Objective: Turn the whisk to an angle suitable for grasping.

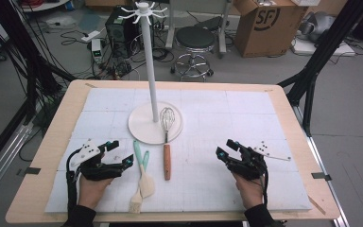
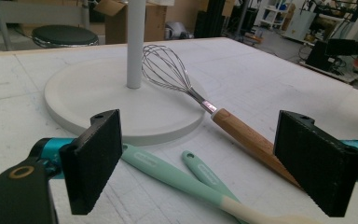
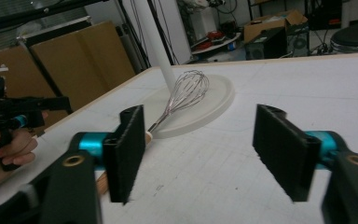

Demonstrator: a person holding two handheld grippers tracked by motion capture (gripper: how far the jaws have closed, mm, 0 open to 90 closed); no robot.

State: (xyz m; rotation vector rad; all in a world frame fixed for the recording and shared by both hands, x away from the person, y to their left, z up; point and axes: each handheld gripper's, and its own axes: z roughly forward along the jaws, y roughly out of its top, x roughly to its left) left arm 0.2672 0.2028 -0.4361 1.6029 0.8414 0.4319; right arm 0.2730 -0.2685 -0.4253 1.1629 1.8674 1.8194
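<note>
Both grippers, left [image 1: 123, 153] and right [image 1: 224, 150], hover spread and empty beside the white hook-topped stand [image 1: 152, 71], wooden-handled wire whisk [image 1: 167, 142] not yet hung.

Utensils flat on the white table, untouched.
Wood-handled whisk [image 1: 167, 142] with wires on the stand base [image 1: 142, 125]; mint-handled spatula [image 1: 142, 172] and brush [image 1: 139, 189] just left, side by side.

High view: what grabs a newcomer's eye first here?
The tall white stand with hooks on top, rising from a round base at the middle of the white mat. A wire whisk with a wooden handle lies with its wires on that base, and two mint-handled utensils lie just left of it. The left gripper and right gripper flank them near the front edge, both open and empty.
</note>
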